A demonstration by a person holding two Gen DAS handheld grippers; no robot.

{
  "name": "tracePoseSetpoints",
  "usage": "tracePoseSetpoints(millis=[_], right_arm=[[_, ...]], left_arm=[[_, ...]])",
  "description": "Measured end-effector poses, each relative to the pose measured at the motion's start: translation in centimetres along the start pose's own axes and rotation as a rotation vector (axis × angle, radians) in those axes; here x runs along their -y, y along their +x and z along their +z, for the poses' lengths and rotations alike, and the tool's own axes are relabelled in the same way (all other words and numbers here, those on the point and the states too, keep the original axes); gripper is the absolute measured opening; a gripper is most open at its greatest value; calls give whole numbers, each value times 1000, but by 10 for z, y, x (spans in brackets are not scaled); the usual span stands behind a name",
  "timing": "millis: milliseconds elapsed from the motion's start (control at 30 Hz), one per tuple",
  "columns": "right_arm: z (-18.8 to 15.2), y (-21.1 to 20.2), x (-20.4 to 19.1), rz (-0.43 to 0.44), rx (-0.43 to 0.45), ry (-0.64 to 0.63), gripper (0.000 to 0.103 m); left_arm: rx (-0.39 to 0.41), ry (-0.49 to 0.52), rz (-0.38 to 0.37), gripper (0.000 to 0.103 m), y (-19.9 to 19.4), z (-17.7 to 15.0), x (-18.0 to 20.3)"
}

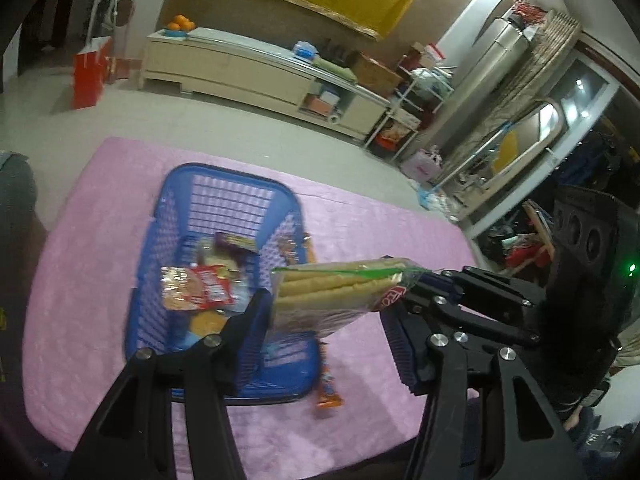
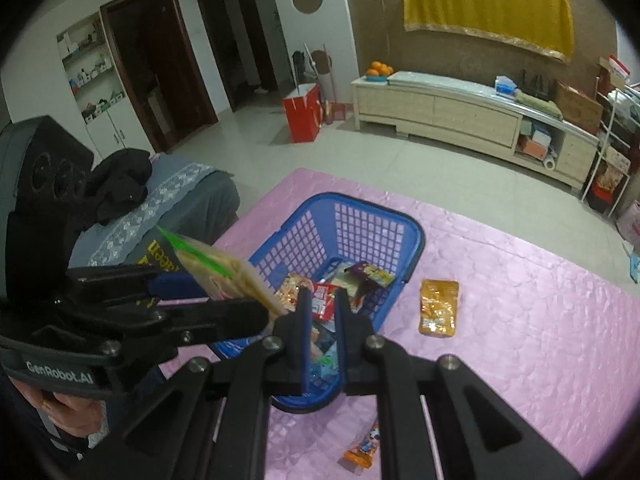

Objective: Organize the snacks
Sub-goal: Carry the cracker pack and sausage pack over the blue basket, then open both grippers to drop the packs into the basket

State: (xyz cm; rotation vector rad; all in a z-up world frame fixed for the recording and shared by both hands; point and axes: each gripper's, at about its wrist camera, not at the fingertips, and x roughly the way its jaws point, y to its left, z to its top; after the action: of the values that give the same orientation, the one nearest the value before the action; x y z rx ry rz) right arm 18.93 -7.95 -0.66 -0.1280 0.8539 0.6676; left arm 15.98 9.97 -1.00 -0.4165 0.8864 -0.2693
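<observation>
A clear packet of pale crackers (image 1: 336,292) with a green strip hangs in the air over the near right wall of the blue basket (image 1: 224,172). My left gripper (image 1: 326,312) is shut on it, one pad at each end. The right wrist view shows that packet (image 2: 224,272) in the left gripper (image 2: 232,296) at the left. My right gripper (image 2: 322,300) is shut with nothing between its fingers, just beside the packet's end and above the basket (image 2: 360,200). In the left wrist view the right gripper (image 1: 416,286) comes in from the right. The basket holds several snack packets, including a red one (image 1: 208,292).
A pink cloth (image 2: 520,320) covers the table. An orange packet (image 2: 438,308) lies to the right of the basket and another (image 2: 364,448) near its front corner. A grey seat with a black garment (image 2: 132,188) stands to the left. A hand (image 2: 76,412) holds the left gripper.
</observation>
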Motion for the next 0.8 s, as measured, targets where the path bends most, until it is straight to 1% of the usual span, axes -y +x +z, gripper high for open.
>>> tracePoseSetpoints(millis=[100,233,400,600,633,767,800], right_arm=[[0,12,-6,-2,-25,-16,15],[1,33,-13,-25,-65,-37,15],[-5,62,-10,-44,-131,-36,15],[-8,82,0,-68,-185,-22,15],[-9,83,2,-65,-187,-14,15],[-11,85,9,-72,-207,7,17],[-13,83,10,-76,-204,10,22]], left_arm=[[3,4,40,54,2,0,-14],[0,34,95,54,9,1,-28],[-19,76,159,54,28,-1,-42],[-44,149,251,55,49,-8,-49],[-46,159,262,56,51,-9,-48],[-50,214,296,72,57,-12,-46],[-44,229,308,76,56,-13,-44]])
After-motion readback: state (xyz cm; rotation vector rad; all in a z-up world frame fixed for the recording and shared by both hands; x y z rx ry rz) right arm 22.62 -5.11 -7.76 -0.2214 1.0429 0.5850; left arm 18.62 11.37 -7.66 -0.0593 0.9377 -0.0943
